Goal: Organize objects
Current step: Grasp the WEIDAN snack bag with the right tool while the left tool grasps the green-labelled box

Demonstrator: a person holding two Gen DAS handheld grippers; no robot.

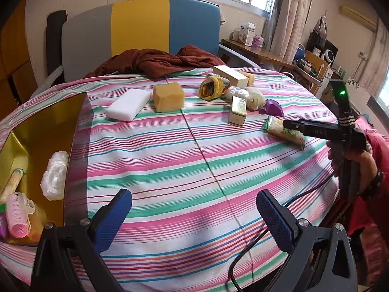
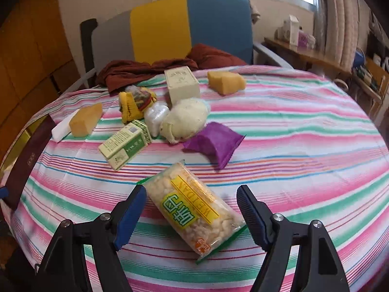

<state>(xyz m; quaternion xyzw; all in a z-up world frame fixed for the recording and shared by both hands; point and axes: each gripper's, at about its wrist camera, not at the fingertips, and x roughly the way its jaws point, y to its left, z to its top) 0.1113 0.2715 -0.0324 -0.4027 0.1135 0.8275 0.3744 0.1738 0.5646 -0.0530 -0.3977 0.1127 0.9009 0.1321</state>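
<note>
A clear snack packet (image 2: 194, 209) with a yellow and green label lies on the striped cloth between my right gripper's open fingers; it also shows in the left wrist view (image 1: 283, 130). My right gripper (image 2: 192, 215) is open around it, jaws apart from its sides. My left gripper (image 1: 194, 219) is open and empty over the near part of the table. A gold box (image 1: 48, 131) at the left holds a pink hair roller (image 1: 18, 214), a white plastic bundle (image 1: 54, 175) and other items.
On the cloth lie a white sponge block (image 1: 128, 104), yellow sponges (image 1: 169, 96) (image 2: 226, 79), green-and-cream cartons (image 2: 125, 143), a purple pouch (image 2: 214, 142), a cream cloth ball (image 2: 186, 119), a yellow knitted item (image 2: 132, 105) and a cream box (image 2: 182, 84). A brown garment (image 1: 158, 60) and a chair stand behind.
</note>
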